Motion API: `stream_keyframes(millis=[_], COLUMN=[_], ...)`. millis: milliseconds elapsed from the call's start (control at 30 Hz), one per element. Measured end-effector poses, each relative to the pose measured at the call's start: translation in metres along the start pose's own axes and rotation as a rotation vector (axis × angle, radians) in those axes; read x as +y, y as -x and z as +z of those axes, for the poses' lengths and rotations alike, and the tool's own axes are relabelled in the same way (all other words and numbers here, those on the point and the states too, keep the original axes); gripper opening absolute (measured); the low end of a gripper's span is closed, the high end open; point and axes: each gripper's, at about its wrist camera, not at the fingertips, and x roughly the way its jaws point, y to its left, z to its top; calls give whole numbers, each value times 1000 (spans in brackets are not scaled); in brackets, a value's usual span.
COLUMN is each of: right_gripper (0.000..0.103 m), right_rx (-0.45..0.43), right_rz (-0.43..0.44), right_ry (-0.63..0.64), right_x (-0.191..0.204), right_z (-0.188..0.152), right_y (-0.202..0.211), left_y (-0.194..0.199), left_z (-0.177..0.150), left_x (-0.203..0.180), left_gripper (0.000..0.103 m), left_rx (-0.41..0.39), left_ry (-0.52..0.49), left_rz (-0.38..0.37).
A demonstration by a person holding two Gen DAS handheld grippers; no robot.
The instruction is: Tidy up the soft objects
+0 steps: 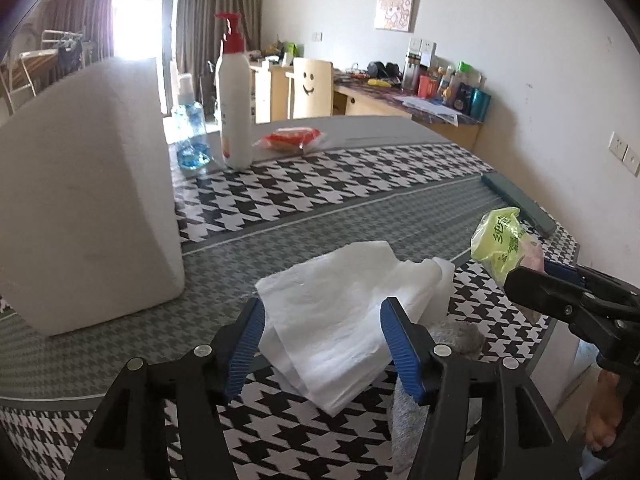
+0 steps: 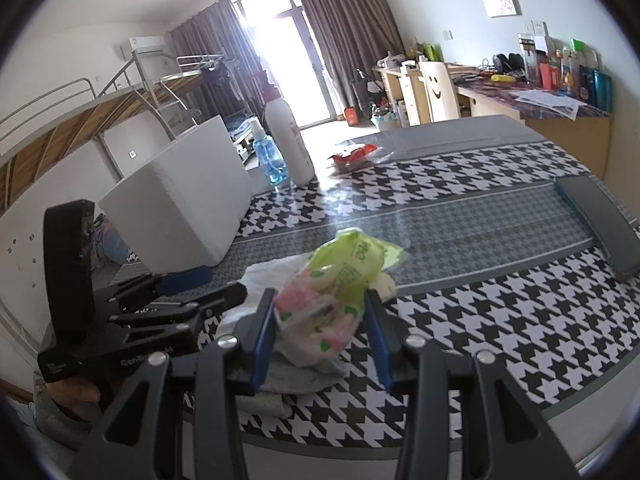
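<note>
A folded white tissue sheet [image 1: 332, 320] lies on a grey cloth [image 1: 456, 334] on the houndstooth table cover [image 1: 320, 196]. My left gripper [image 1: 323, 305] is open, its blue pads [image 1: 244, 344] standing either side of the sheet without pressing on it. My right gripper [image 2: 320, 296] is shut on a green and pink plastic packet [image 2: 340, 280], held above the grey cloth [image 2: 296, 380]. In the left wrist view that packet [image 1: 500, 240] hangs at the right, clamped in the right gripper [image 1: 520, 276]. The right wrist view shows the left gripper [image 2: 208, 286] beside the white sheet [image 2: 264, 276].
A white foam box [image 1: 88, 192] stands on the table's left. Behind it are a white pump bottle [image 1: 236, 108], a blue spray bottle [image 1: 192, 136] and a red snack packet [image 1: 292, 138]. A dark green flat case [image 2: 600, 220] lies near the right edge.
</note>
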Motion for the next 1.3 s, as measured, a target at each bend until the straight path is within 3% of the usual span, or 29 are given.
stream_keyframes(millis=[200,400,467,600,667,800,1067,1300], right_gripper=[47,47,47,47,47,47,47,47], right_rx=[1,5,6,6,6,4,-6,-27], right_rz=[0,6,8,13,16,19,14,16], right_ry=[-10,-22,-24,-31,-32,-29,-5,30], right_x=[-6,-10,-12,-15,-14,-13,-5,10], right_z=[-2,-4,-4,-5,-5,-5,0,7], right_y=[0,1,0,0,0,1,2,6], left_y=[-13,-34,-36,-36,-37,-34,8,36], left_z=[3,3,1,3,4,3,11,16], left_x=[-13,-9,-10,-4,0,0,-2,0], left_gripper=[62,60,53,25,18,8,7,7], left_rx=[39,122,122,129,129,117,-27,-100], left_ry=[-34,-8,-25,-3,4,-9,-37,-47], left_rz=[-33,-5,14,44,48,37,32,38])
